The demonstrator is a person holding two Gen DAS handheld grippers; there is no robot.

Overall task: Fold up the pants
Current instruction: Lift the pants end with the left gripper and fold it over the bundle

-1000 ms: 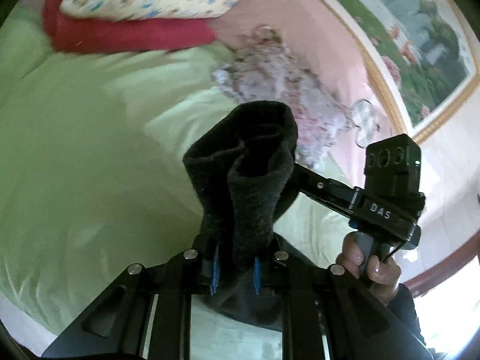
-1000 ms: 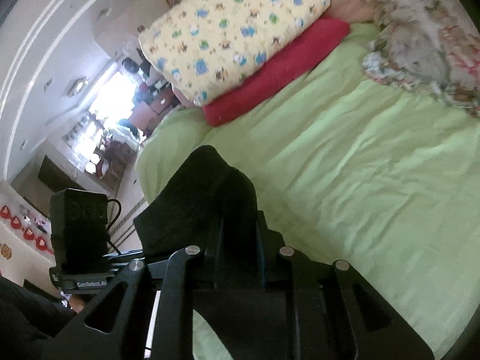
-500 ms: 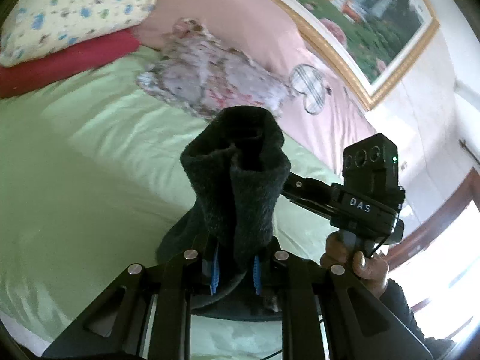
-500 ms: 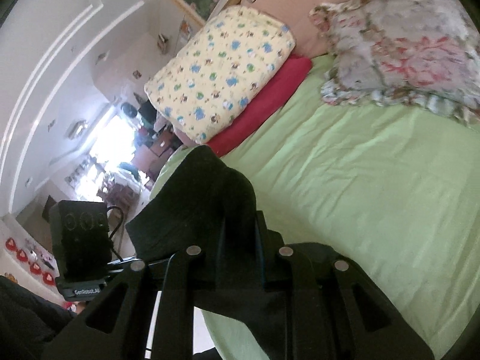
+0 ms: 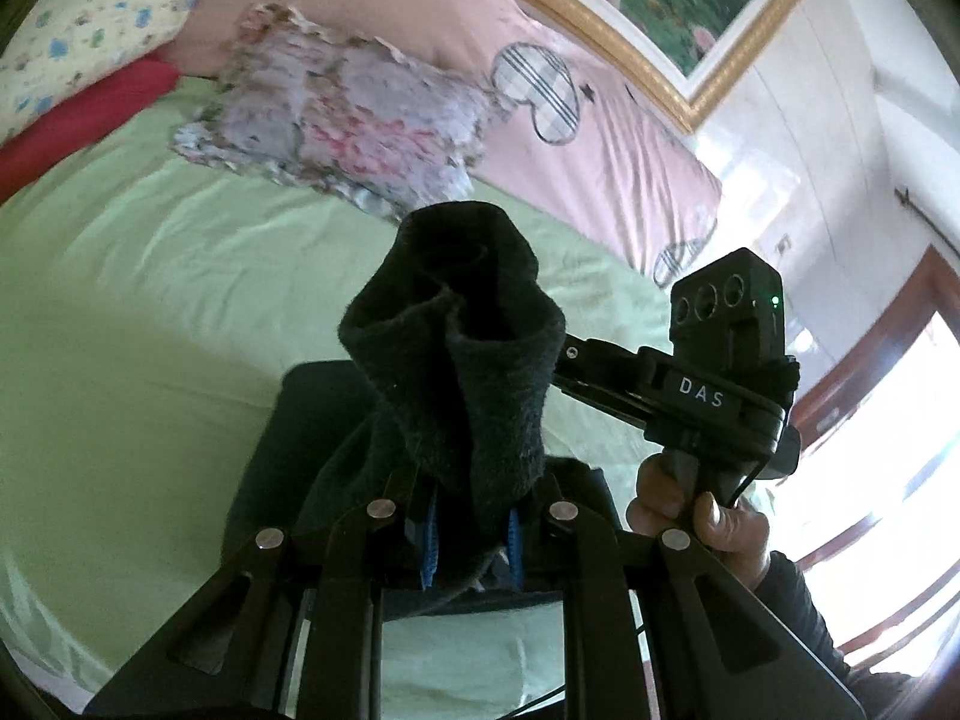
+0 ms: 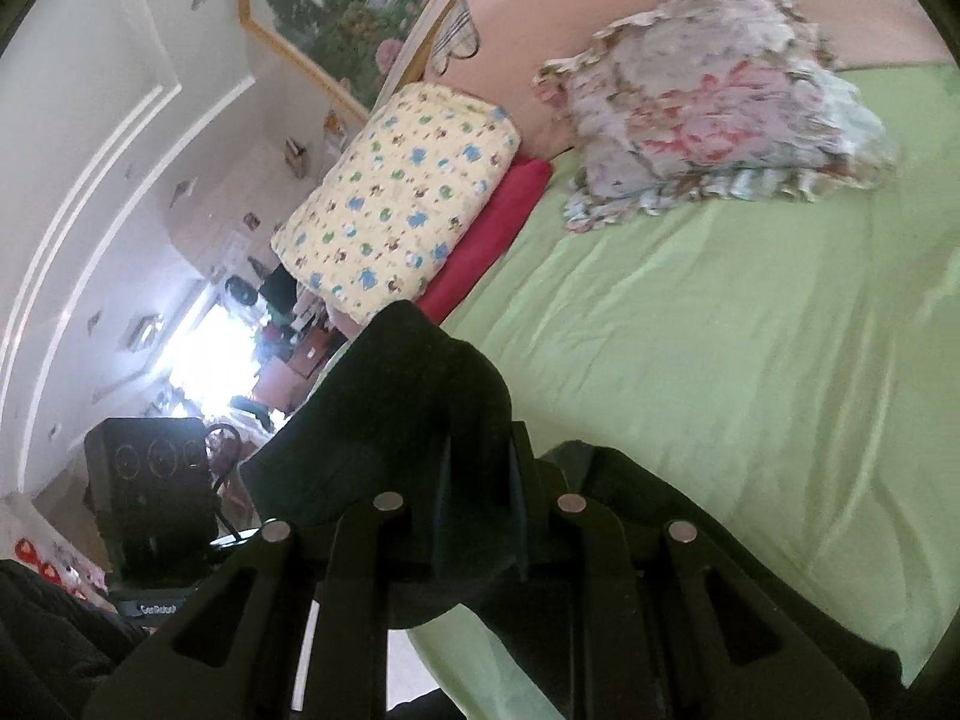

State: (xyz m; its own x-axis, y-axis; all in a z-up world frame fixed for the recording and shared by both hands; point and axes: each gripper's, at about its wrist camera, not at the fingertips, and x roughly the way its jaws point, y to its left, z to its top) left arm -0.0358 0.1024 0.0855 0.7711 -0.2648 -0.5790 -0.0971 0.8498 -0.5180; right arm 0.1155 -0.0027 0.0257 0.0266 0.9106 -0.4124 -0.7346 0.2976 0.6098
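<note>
Both views swung toward headboard end of bed [image 5: 150, 312] since 1 s ago. Floral pillow [image 5: 336, 120] now upper centre in left view, was mid-frame. Framed painting [image 6: 336, 6] newly in right view. More of black pants [image 5: 456, 360] now draped on sheet below left hand-held gripper [image 5: 471, 531], nearer bed's front edge.
</note>
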